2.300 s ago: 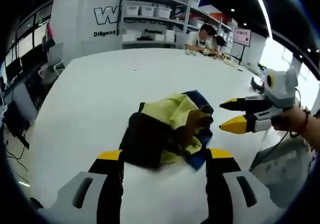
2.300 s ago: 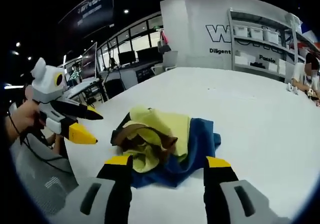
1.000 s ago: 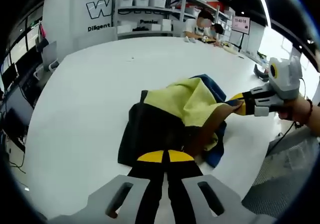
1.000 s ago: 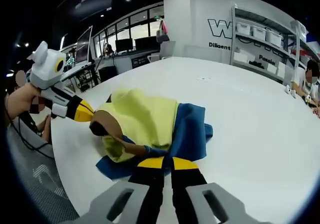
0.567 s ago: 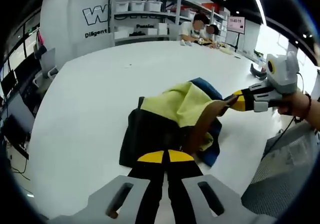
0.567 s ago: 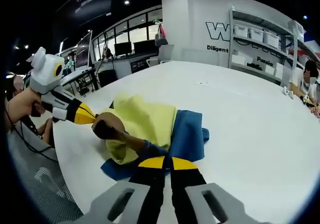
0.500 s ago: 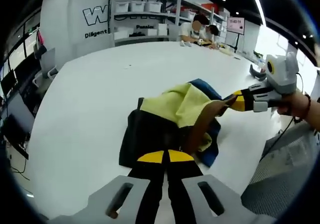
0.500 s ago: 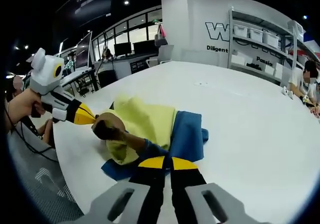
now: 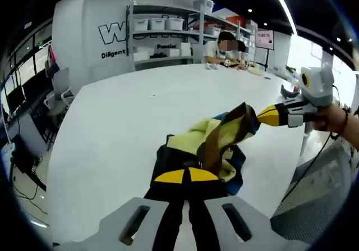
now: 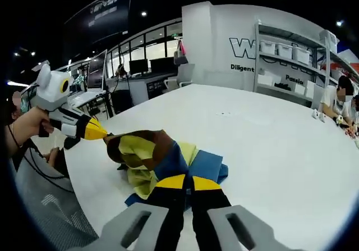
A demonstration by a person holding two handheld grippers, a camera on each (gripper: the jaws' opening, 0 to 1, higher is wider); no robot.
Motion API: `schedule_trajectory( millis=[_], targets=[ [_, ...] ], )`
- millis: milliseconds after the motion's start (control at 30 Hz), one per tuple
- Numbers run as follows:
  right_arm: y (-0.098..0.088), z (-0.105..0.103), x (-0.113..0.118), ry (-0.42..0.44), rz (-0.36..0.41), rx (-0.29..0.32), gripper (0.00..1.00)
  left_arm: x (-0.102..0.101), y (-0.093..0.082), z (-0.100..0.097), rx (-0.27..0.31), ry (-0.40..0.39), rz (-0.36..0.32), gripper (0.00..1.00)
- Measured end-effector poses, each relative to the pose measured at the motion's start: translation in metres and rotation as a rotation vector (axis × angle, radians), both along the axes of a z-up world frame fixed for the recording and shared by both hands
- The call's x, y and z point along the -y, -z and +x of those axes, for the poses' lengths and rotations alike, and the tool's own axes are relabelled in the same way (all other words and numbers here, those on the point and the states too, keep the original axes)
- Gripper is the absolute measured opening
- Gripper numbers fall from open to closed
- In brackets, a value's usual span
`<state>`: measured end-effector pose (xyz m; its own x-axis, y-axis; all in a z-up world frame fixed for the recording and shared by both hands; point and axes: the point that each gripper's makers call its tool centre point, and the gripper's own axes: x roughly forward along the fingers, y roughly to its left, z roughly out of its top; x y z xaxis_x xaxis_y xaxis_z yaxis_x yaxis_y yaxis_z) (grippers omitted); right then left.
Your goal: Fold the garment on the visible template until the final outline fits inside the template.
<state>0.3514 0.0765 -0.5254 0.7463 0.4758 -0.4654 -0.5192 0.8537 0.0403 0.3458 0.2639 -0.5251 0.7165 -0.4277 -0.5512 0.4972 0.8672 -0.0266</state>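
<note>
Holding the garment [image 9: 210, 150] up off the worktop [image 9: 112, 133], left gripper [image 9: 188, 176] and right gripper [image 10: 189, 182] both clamped on cloth, probably shaking it open; other gripper at 9 o'clock.

Bright ceiling lights; fisheye bends soft edges
</note>
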Motion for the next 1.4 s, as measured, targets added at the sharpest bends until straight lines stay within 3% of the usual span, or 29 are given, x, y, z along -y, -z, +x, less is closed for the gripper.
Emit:
schedule_trajectory(
  millis=[233, 400, 533, 667, 867, 967, 1067, 1400],
  targets=[
    [-0.018, -0.003, -0.006, -0.018, 0.012, 0.039, 0.00, -0.006, -0.027, 0.001, 0.072, -0.020, -0.003, 0.01],
    [-0.020, -0.005, -0.006, -0.023, 0.003, 0.042, 0.00, -0.008, -0.012, -0.003, 0.053, -0.019, 0.041, 0.01],
    [-0.023, -0.006, -0.006, -0.028, -0.006, 0.051, 0.00, -0.002, -0.003, -0.011, 0.048, 0.043, 0.062, 0.03],
    [-0.025, -0.006, -0.005, -0.026, -0.005, 0.051, 0.00, 0.002, 0.003, -0.015, 0.062, 0.077, 0.094, 0.27],
    [-0.024, -0.007, -0.006, -0.036, -0.029, 0.046, 0.00, 0.010, 0.012, -0.021, 0.059, 0.141, 0.145, 0.44],
    [-0.028, -0.006, -0.008, -0.021, 0.029, 0.021, 0.00, 0.019, 0.013, -0.020, 0.090, 0.180, 0.154, 0.47],
    [-0.033, -0.004, -0.008, -0.016, 0.052, 0.017, 0.00, 0.026, 0.021, -0.019, 0.079, 0.200, 0.138, 0.49],
    [-0.052, 0.003, -0.007, -0.003, 0.119, 0.046, 0.00, 0.033, 0.055, -0.020, 0.020, 0.237, 0.205, 0.45]
  ],
)
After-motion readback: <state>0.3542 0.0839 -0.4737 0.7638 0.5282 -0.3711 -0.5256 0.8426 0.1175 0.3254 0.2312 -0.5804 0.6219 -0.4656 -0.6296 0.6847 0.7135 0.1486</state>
